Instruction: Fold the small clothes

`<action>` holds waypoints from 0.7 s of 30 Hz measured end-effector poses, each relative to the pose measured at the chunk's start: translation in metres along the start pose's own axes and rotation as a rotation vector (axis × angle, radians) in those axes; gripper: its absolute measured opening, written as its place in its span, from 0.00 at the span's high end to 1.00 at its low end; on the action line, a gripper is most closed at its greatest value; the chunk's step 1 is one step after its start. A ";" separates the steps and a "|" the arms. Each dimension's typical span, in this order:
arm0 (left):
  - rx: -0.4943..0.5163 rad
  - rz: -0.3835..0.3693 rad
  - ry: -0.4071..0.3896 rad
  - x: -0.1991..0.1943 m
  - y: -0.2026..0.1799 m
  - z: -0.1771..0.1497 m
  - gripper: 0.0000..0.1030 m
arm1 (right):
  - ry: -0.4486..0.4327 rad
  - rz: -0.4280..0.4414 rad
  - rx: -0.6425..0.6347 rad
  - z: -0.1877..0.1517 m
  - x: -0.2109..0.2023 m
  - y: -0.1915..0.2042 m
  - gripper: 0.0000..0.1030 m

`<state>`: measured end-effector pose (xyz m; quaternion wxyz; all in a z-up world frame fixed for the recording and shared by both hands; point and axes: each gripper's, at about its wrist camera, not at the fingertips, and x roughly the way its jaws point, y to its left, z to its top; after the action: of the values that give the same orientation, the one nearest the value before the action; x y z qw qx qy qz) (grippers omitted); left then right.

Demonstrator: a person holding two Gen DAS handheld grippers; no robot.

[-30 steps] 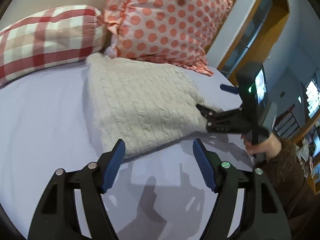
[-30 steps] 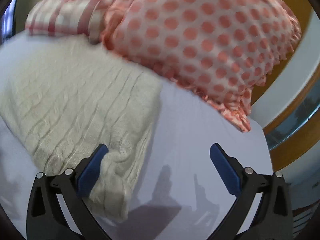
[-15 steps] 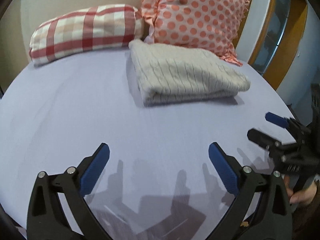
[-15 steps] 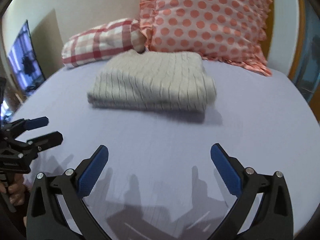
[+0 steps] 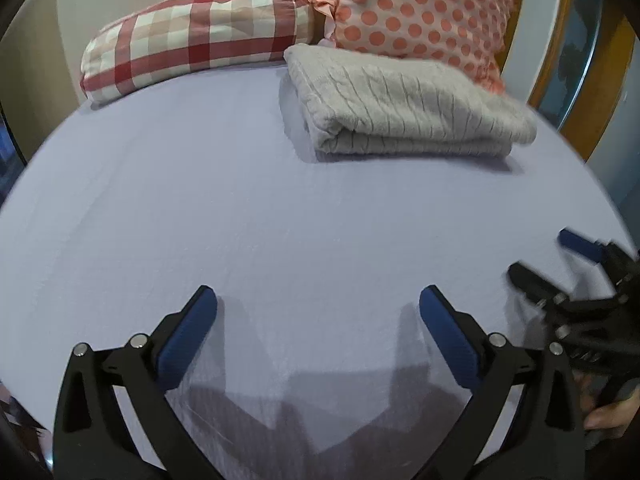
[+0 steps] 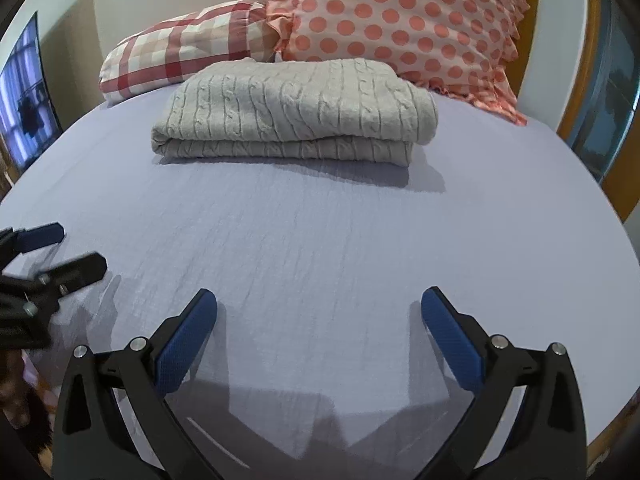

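Note:
A cream cable-knit sweater (image 5: 404, 104) lies folded in a neat rectangle on the lavender bed sheet (image 5: 280, 216), up against the pillows; it also shows in the right wrist view (image 6: 296, 112). My left gripper (image 5: 318, 304) is open and empty, well back from the sweater over bare sheet. My right gripper (image 6: 318, 304) is open and empty too, at about the same distance. Each gripper shows at the edge of the other's view: the right one (image 5: 556, 256) and the left one (image 6: 68, 248).
A red-and-white checked pillow (image 5: 200, 36) and an orange polka-dot pillow (image 5: 416, 12) lean on the wall behind the sweater. A wooden frame (image 5: 560, 64) borders the bed on the right. A screen (image 6: 24, 96) stands at far left.
Both grippers let go of the sweater and drew back from it toward the near edge of the bed. The sweater now lies folded and alone.

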<state>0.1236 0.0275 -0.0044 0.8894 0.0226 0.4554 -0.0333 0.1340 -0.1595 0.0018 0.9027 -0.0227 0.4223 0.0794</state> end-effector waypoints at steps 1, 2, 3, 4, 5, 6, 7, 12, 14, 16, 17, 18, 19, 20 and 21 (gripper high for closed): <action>0.020 0.023 -0.005 -0.001 -0.004 -0.001 0.02 | 0.003 0.007 0.018 0.000 0.000 -0.002 0.01; 0.015 0.034 -0.014 -0.002 -0.005 -0.003 0.02 | 0.000 0.002 0.014 -0.001 0.000 -0.001 0.01; -0.002 0.028 -0.013 -0.003 -0.003 -0.003 0.02 | -0.002 0.000 0.018 -0.001 0.000 -0.001 0.01; -0.012 0.023 -0.018 -0.003 -0.002 -0.004 0.02 | -0.004 -0.001 0.021 -0.002 0.000 -0.001 0.01; -0.008 0.027 -0.021 -0.004 -0.002 -0.004 0.02 | -0.007 -0.004 0.022 -0.002 0.000 0.000 0.01; -0.012 0.026 -0.023 -0.004 -0.002 -0.005 0.02 | -0.011 -0.006 0.026 -0.003 0.000 0.000 0.01; -0.015 0.028 -0.026 -0.004 -0.002 -0.005 0.02 | -0.014 -0.007 0.027 -0.003 0.000 0.000 0.01; -0.027 0.036 -0.038 -0.003 -0.002 -0.005 0.02 | -0.025 -0.010 0.030 -0.004 -0.001 0.000 0.01; -0.030 0.040 -0.044 -0.003 -0.003 -0.005 0.02 | -0.024 -0.010 0.031 -0.004 -0.001 0.000 0.01; -0.034 0.042 -0.046 -0.003 -0.003 -0.006 0.02 | -0.023 -0.010 0.030 -0.004 -0.001 0.000 0.01; -0.035 0.044 -0.046 -0.003 -0.003 -0.006 0.02 | -0.023 -0.010 0.028 -0.004 -0.001 0.000 0.01; -0.036 0.045 -0.046 -0.003 -0.003 -0.006 0.02 | -0.023 -0.010 0.029 -0.005 -0.001 0.000 0.01; -0.037 0.046 -0.046 -0.003 -0.004 -0.005 0.02 | -0.023 -0.010 0.029 -0.005 -0.001 0.000 0.01; -0.037 0.045 -0.046 -0.003 -0.003 -0.006 0.02 | -0.023 -0.011 0.029 -0.005 -0.001 0.001 0.01; -0.038 0.046 -0.046 -0.003 -0.003 -0.006 0.02 | -0.022 -0.010 0.028 -0.004 -0.001 0.000 0.01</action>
<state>0.1170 0.0246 -0.0052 0.9004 0.0155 0.4348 -0.0046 0.1300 -0.1602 -0.0003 0.9080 -0.0112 0.4131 0.0689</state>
